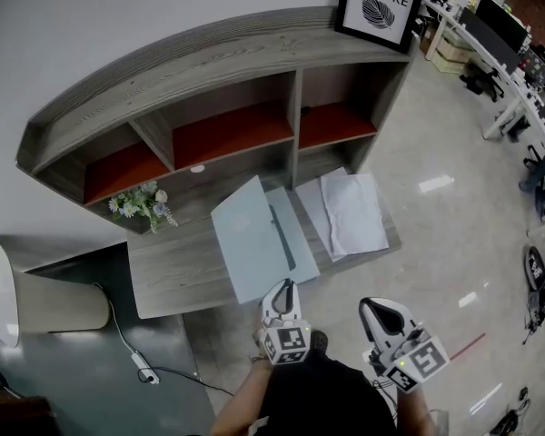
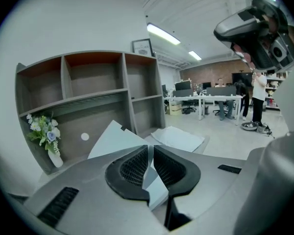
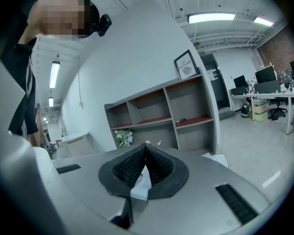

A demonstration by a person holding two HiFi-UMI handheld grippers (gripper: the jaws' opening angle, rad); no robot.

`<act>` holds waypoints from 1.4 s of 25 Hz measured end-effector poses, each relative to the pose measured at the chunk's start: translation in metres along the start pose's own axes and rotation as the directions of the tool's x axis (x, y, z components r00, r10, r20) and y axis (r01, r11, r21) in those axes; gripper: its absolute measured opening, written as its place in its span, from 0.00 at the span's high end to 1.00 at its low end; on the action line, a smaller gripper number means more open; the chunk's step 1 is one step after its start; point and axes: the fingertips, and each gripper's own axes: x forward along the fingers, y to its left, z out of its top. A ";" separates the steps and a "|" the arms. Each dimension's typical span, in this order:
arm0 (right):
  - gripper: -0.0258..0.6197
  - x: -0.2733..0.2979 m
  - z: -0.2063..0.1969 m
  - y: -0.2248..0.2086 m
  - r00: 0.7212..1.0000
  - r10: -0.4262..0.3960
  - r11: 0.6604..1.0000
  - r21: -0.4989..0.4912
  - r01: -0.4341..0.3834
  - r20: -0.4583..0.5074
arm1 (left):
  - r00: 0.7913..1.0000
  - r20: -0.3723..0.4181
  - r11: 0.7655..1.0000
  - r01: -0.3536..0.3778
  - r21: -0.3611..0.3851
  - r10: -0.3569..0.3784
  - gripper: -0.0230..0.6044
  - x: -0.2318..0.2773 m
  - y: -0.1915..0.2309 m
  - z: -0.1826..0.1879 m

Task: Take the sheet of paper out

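Left gripper (image 1: 288, 286) is clenched on the near edge of a pale blue folder (image 1: 250, 239). Its own view shows the jaws nearly together w/ the thin cover pinched btw the ribbed pads. That cover half is tilted up off the desk (image 1: 168, 275). The other half lies flat just to its right, w/ a dark strip (image 1: 282, 237) running along it. Can't tell whether anything sits inside the folder.

Sheet of paper (image 1: 356, 212): white, a bit crumpled, flat on the desk just right of the folder. It's in front of the right-hand lower bay of the shelf unit (image 1: 209, 57) & overlaps a greyer sheet (image 1: 312, 200) on its left. It's apart from both grippers.

Right gripper (image 1: 370, 306): jaws shut tip to tip on nothing. It's in the air off the desk's front edge, right of the left gripper & close to the person's body.

Flowers (image 1: 143, 204) in a vase stand at the desk's back left, against the shelf unit. A framed picture (image 1: 379, 3) sits on top of the shelf unit at its right end.
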 end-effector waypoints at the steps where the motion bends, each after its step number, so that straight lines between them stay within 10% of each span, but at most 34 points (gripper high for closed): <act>1: 0.94 0.003 0.001 0.002 1.000 0.008 1.000 -0.002 -0.008 0.001 | 1.000 0.010 1.000 -0.005 -0.022 0.005 0.89 -0.003 0.004 0.002; 11: 0.94 0.034 0.002 0.020 0.995 0.098 0.995 -0.013 -0.098 0.000 | 0.990 0.096 0.976 -0.084 -0.202 0.105 0.92 -0.044 0.050 0.015; 20: 0.94 0.063 0.002 0.042 0.985 0.174 0.984 -0.019 -0.175 -0.008 | 0.971 0.112 0.896 -0.144 -0.420 0.209 0.92 -0.086 0.095 -0.001; 35: 0.94 0.109 -0.002 0.073 0.968 0.246 0.968 -0.040 -0.248 -0.042 | 0.934 0.050 0.797 -0.273 -0.538 0.354 0.94 -0.132 0.163 -0.035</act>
